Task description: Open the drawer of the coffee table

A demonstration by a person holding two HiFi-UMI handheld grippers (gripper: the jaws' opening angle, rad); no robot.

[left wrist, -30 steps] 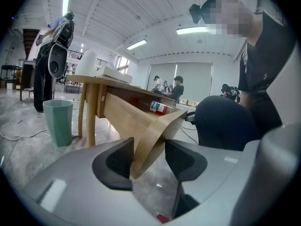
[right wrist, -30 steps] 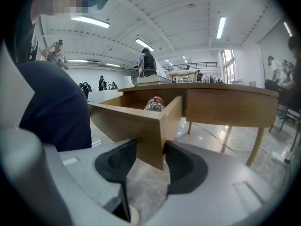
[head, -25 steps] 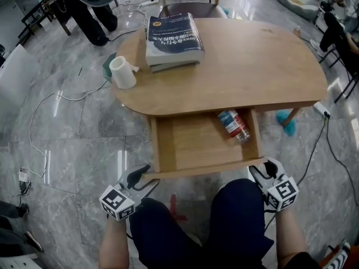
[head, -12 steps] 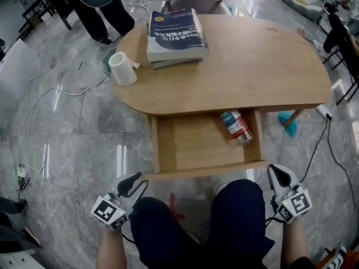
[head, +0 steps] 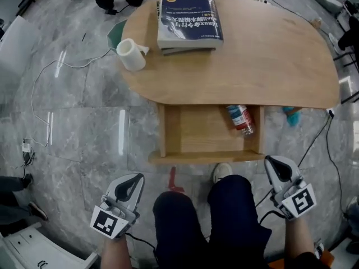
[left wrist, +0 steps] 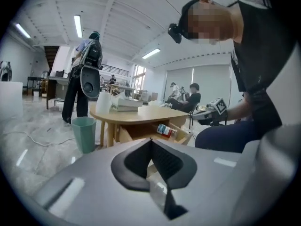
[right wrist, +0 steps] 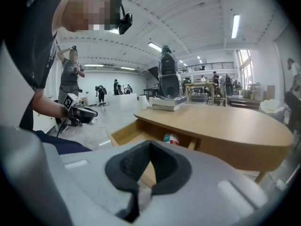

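The oval wooden coffee table (head: 269, 60) has its drawer (head: 202, 157) pulled out toward me, and a plastic bottle (head: 240, 119) lies in its right end. My left gripper (head: 130, 185) hangs above my left knee, short of the drawer front and apart from it. My right gripper (head: 276, 164) floats beside the drawer's right corner, touching nothing. Both sets of jaws have just been closing and now stand shut with nothing between them. The left gripper view shows its shut pads (left wrist: 151, 142) with the drawer (left wrist: 181, 136) beyond. The right gripper (right wrist: 150, 145) likewise faces the drawer (right wrist: 127, 134).
A stack of books (head: 188, 20) and a white cup (head: 132, 55) sit on the tabletop. A green bin (left wrist: 84, 133) stands by the table's far left, with cables (head: 50, 77) trailing over the marble floor. My knees (head: 224, 206) sit just before the drawer. People stand in the background.
Both grippers have drawn back from the drawer front toward my body and risen. Their jaws went from open to shut. The drawer stays pulled out.
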